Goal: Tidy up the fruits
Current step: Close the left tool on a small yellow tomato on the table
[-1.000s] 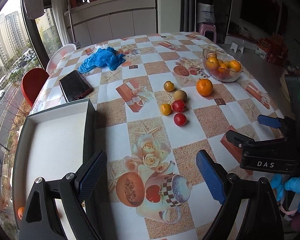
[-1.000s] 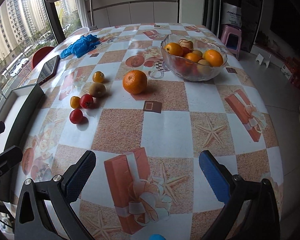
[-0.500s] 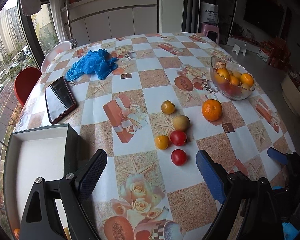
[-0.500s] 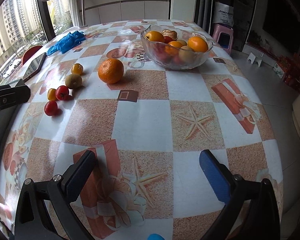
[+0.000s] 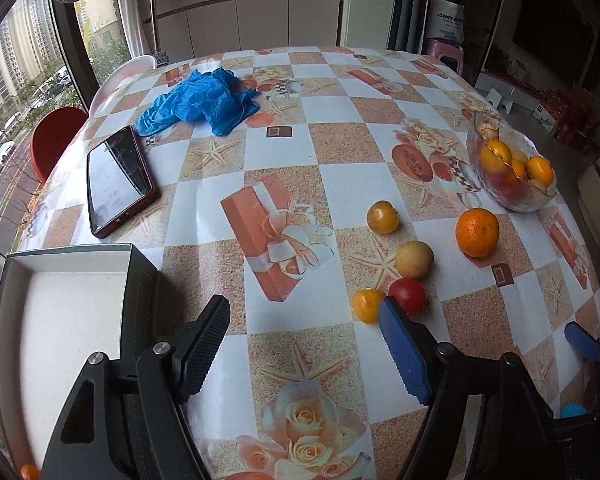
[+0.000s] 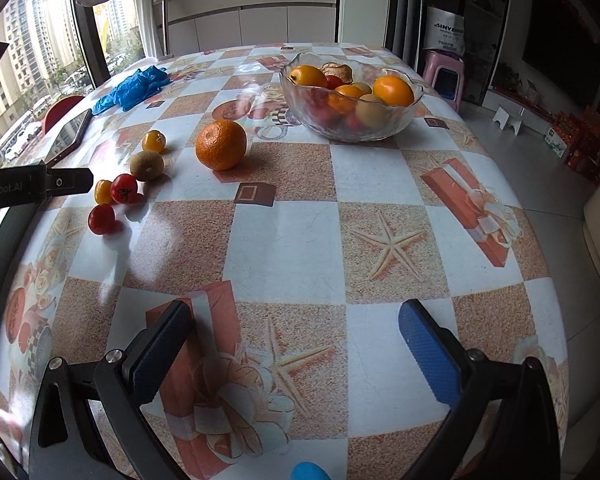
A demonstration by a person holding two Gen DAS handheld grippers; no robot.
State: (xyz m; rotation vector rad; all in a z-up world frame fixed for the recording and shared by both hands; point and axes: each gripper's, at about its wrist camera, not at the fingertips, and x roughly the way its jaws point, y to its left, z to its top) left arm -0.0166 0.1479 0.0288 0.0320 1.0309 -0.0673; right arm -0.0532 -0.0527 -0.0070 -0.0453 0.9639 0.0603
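Loose fruit lies on the patterned tablecloth: an orange (image 5: pixel 477 232) (image 6: pixel 221 145), a kiwi (image 5: pixel 414 259) (image 6: pixel 147 165), a yellow fruit (image 5: pixel 383 217) (image 6: pixel 153 141), a small yellow tomato (image 5: pixel 366 305) (image 6: pixel 102 191) and two red tomatoes (image 5: pixel 408 295) (image 6: pixel 124 188) (image 6: pixel 101 219). A glass bowl (image 5: pixel 534 200) (image 6: pixel 352 128) holds several fruits. My left gripper (image 5: pixel 304 348) is open and empty, its right finger just before the tomatoes. My right gripper (image 6: pixel 296 344) is open and empty above the table's near edge.
A white-lined box (image 5: pixel 140 276) stands at the near left with an orange fruit in its corner (image 5: pixel 29 472). A phone (image 5: pixel 116 180) and blue gloves (image 5: pixel 200 100) lie at the far left. A red chair (image 5: pixel 54 140) stands beyond the table.
The left gripper has moved forward and right toward the loose fruit; the box has slid off to the left of its view. The right gripper has shifted slightly, still open.
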